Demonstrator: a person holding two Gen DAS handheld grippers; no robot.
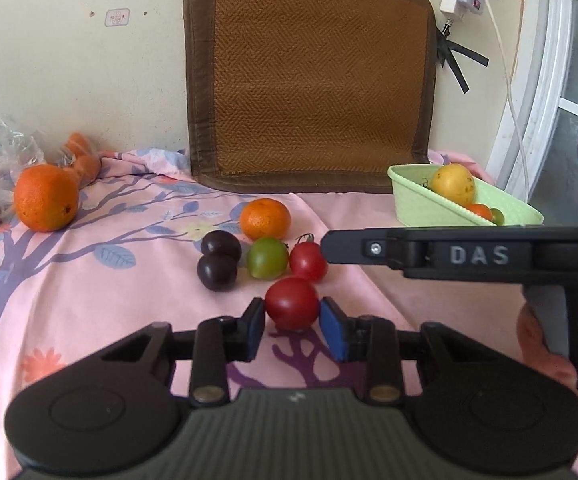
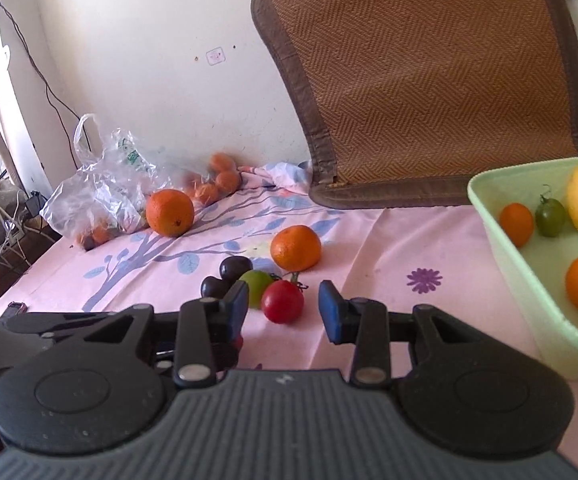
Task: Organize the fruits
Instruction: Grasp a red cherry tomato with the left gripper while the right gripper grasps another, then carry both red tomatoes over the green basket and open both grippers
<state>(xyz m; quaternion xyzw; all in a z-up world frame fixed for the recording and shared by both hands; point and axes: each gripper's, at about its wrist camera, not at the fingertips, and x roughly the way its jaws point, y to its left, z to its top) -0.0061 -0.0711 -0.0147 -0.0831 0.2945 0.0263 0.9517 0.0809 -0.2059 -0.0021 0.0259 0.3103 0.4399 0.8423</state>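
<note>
We have a red tomato (image 1: 292,303) on the pink floral cloth (image 1: 89,300), nearest of the loose cluster, and our left hand-held gripper (image 1: 292,322) brackets it, blue pads at both flanks, apparently touching though a firm grip is unclear. Our right hand-held gripper (image 2: 283,310) hangs wide and empty, just short of another red tomato (image 2: 282,301). This looks like the pick-up step; next we should lift and carry to the green basket (image 1: 421,204) on the right.
</note>
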